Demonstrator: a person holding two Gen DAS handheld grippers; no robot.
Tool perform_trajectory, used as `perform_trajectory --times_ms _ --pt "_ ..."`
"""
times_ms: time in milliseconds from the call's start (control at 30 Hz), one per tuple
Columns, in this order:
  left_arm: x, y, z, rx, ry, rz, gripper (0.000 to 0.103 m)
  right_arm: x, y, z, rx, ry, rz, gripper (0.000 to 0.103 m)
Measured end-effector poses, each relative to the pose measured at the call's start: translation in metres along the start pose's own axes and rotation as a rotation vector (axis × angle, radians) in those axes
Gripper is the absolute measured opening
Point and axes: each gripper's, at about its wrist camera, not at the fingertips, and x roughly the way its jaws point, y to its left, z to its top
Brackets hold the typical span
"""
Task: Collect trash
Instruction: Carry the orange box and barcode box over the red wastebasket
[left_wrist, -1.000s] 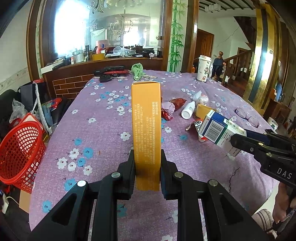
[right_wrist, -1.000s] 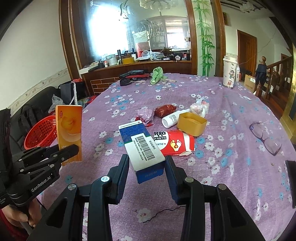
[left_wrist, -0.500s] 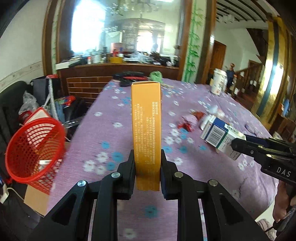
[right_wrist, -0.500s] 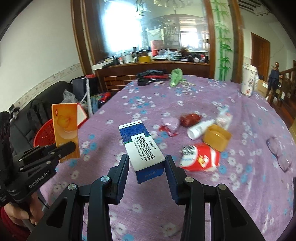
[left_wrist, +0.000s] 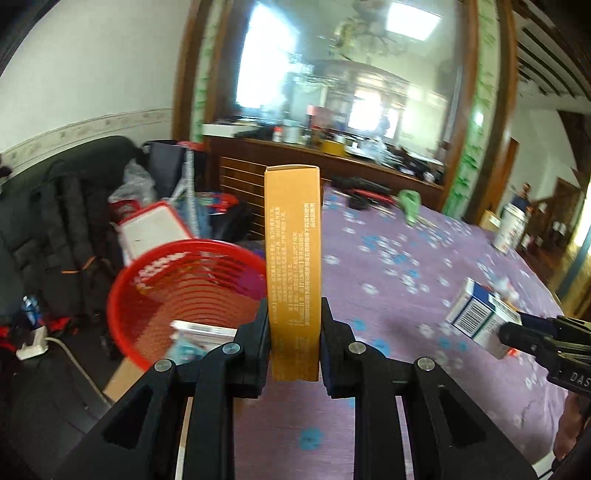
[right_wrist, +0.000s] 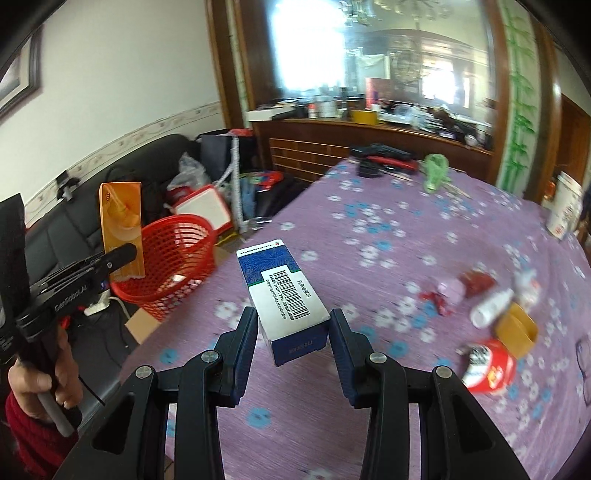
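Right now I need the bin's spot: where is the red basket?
The red basket stands on the floor off the table's left edge, by the sofa.

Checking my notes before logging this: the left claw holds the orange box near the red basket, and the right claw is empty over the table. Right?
Not quite. The right claw is not empty: the right wrist view shows it gripping a blue and white box. The left claw does hold the orange box near the red basket.
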Motion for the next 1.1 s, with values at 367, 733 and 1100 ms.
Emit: perform_trajectory --times_ms 367,733,1100 --pt "0.002 0.068 0.002 -0.085 0.002 0.097 0.021 0.035 0.055 0.039 -0.069 0.025 0.089 0.042" --pt "0.034 0.088 0.003 -0.104 0.055 0.108 0.021 0.106 0.104 0.073 -0.1 0.08 0.151 0.043" --pt "0.053 0.099 0.003 -0.112 0.072 0.128 0.022 0.152 0.127 0.085 -0.084 0.114 0.168 0.044"
